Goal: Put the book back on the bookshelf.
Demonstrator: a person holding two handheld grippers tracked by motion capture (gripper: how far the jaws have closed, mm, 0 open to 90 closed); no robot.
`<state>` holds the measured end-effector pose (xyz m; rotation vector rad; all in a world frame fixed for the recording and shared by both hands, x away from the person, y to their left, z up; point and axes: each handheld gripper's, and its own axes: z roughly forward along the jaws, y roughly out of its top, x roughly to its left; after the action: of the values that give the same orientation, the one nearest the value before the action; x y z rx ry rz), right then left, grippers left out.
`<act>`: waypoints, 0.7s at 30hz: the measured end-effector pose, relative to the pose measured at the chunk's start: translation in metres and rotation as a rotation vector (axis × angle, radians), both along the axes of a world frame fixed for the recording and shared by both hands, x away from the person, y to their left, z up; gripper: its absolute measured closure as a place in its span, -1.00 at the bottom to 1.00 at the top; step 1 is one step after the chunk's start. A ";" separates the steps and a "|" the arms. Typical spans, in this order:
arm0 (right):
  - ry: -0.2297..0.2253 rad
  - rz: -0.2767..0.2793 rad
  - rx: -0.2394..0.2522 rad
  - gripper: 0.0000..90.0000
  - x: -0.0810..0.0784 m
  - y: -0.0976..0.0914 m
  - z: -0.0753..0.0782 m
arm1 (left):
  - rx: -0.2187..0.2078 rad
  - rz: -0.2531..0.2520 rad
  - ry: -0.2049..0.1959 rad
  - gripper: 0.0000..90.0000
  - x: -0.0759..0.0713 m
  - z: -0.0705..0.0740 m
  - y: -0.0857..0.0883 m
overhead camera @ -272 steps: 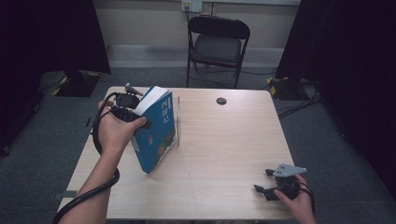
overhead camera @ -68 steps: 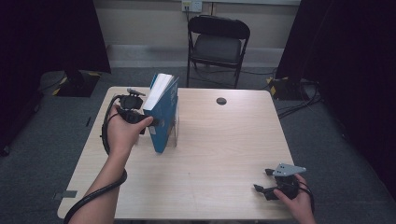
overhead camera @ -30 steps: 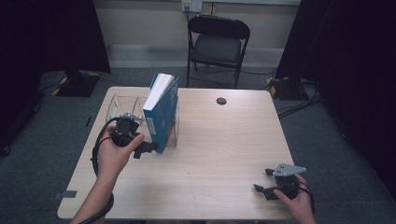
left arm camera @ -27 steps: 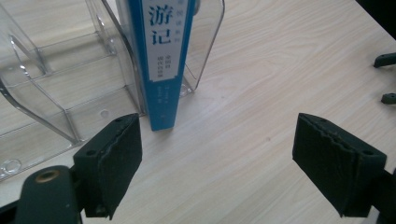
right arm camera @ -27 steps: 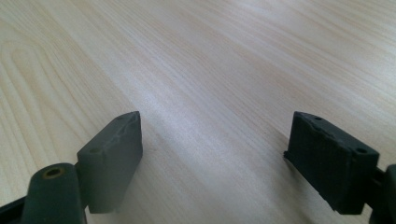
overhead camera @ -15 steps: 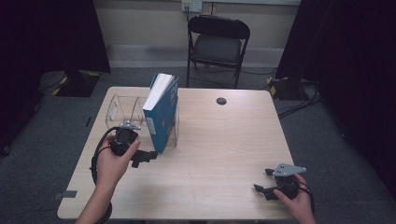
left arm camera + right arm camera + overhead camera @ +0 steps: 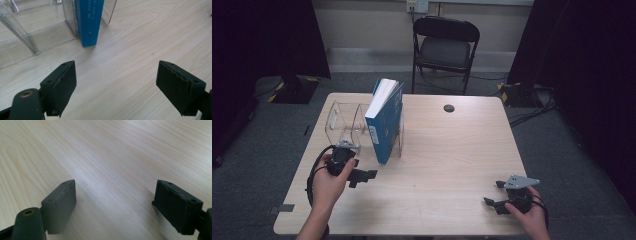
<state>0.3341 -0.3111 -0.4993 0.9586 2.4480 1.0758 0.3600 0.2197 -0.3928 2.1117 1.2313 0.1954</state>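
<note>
Blue book (image 7: 384, 120) stands upright in the clear acrylic rack (image 7: 343, 120), just ahead of the left gripper (image 7: 361, 176), spine end facing it. Looks stiff, fairly heavy, glossy cover, likely slippery; best pinched across the spine. Rack looks light and may slide or tip. Left gripper spread, empty; right gripper (image 7: 495, 201) spread, empty, well apart on bare surface (image 7: 447, 150). Plenty of open room right of the book.

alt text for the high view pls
A blue book stands upright in a clear acrylic rack on a wooden table. The left gripper lies open near it; the right gripper rests open at the near right corner.
</note>
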 end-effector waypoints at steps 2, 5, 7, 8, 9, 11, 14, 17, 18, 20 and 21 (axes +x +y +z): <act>0.000 0.000 0.000 -0.61 0.000 0.000 0.000 | -0.015 0.001 -0.003 -0.64 -0.001 -0.004 0.002; 0.000 0.000 0.000 -0.61 0.000 0.000 0.000 | -0.002 0.006 0.005 -0.64 -0.001 -0.008 0.003; 0.000 0.000 0.000 -0.61 0.000 0.000 0.000 | 0.000 0.004 0.001 -0.64 -0.001 -0.014 0.005; 0.000 0.000 0.000 -0.61 0.000 0.000 0.000 | 0.006 0.004 0.001 -0.64 -0.002 -0.016 0.006; 0.000 0.000 0.000 -0.61 0.000 0.000 0.000 | 0.006 0.004 0.001 -0.64 -0.002 -0.016 0.006; 0.000 0.000 0.000 -0.61 0.000 0.000 0.000 | 0.006 0.006 0.009 -0.64 -0.003 -0.019 0.007; -0.001 0.000 -0.001 -0.61 0.000 0.000 0.000 | 0.012 0.000 0.016 -0.64 -0.003 -0.023 0.009; 0.000 0.000 0.000 -0.61 0.000 0.000 0.000 | 0.013 0.002 0.023 -0.64 -0.004 -0.027 0.010; 0.000 0.000 0.000 -0.61 0.000 0.000 0.000 | 0.012 0.003 0.024 -0.64 -0.004 -0.028 0.011; 0.000 0.000 0.000 -0.61 0.000 0.000 0.000 | 0.018 0.010 0.023 -0.64 -0.005 -0.031 0.013; 0.000 0.000 0.000 -0.61 0.000 0.000 0.000 | 0.018 0.010 0.023 -0.64 -0.005 -0.031 0.013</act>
<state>0.3341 -0.3111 -0.4994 0.9581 2.4478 1.0759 0.3552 0.2327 -0.4238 2.1291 1.2581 0.1875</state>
